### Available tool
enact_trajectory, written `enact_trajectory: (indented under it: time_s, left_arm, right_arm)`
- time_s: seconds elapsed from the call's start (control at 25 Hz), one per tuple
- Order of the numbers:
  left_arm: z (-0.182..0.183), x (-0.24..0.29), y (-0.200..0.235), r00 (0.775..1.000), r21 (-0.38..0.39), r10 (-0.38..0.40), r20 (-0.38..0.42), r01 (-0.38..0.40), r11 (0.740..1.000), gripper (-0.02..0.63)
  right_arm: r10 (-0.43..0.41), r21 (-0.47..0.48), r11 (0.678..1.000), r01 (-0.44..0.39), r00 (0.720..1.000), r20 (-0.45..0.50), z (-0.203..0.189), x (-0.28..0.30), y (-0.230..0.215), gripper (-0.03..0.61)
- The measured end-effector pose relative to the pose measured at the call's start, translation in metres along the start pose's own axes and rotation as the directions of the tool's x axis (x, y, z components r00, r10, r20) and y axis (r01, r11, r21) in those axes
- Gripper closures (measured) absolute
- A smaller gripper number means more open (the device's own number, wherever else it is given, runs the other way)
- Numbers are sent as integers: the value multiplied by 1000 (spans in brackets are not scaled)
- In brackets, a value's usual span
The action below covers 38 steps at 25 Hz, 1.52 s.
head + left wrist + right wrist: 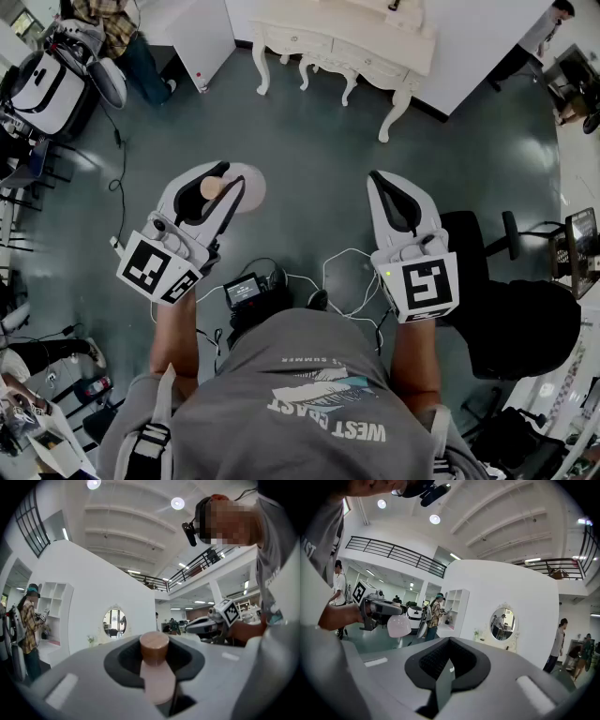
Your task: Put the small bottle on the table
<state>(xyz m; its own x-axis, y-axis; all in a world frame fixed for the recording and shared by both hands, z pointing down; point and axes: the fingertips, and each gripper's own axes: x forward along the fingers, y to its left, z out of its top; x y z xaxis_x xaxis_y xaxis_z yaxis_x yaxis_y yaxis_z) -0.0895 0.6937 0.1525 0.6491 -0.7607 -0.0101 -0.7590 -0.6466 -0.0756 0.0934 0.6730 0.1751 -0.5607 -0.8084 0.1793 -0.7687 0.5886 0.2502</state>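
The left tool (221, 174) is clamped on the small pink bottle (246, 187), whose long axis runs crosswise to the jaws, with the white tabletop (375, 47) well ahead and slightly right, while the right tool (392, 183) is closed and empty.

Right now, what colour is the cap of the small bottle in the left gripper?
The small bottle has a brown cap, clearest in the left gripper view.

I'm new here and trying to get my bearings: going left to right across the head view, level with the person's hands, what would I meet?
Left tool, shut on the small bottle → right tool, shut and empty → black chair.
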Motion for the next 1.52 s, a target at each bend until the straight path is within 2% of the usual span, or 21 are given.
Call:
enact_trajectory:
  time_s: [0.4, 0.72, 0.8, 0.88, 1.04, 1.12, 1.52]
  left_arm:
    - [-3, -5, -28, 1000, 1, 22, -10, -22, 1000, 502]
    - [0, -10, -47, 998, 18, 55, -7, -55, 998, 502]
    - [1, -11, -49, 998, 20, 60, -8, -60, 998, 502]
    - [1, -11, -48, 998, 20, 64, -11, -64, 998, 502]
    - [-3, -1, -29, 997, 16, 69, -16, -69, 998, 502]
    - [-6, 10, -14, 998, 12, 64, -15, -63, 998, 502]
    - [-13, 70, 80, 1000, 11, -28, 8, 28, 1000, 502]
  right_arm:
    - [21, 1, 1000, -21, 1000, 14, -9, -24, 0, 578]
    - [54, 50, 997, -58, 995, 80, -8, -38, -2, 575]
    - [55, 54, 997, -60, 995, 86, -8, -38, -3, 528]
    - [55, 64, 996, -61, 995, 86, -9, -34, -6, 528]
    - [46, 80, 995, -54, 995, 94, -10, -18, -14, 538]
    - [34, 80, 996, -42, 995, 98, -9, -4, -20, 566]
    - [-53, 88, 995, 46, 996, 75, 0, 95, -53, 578]
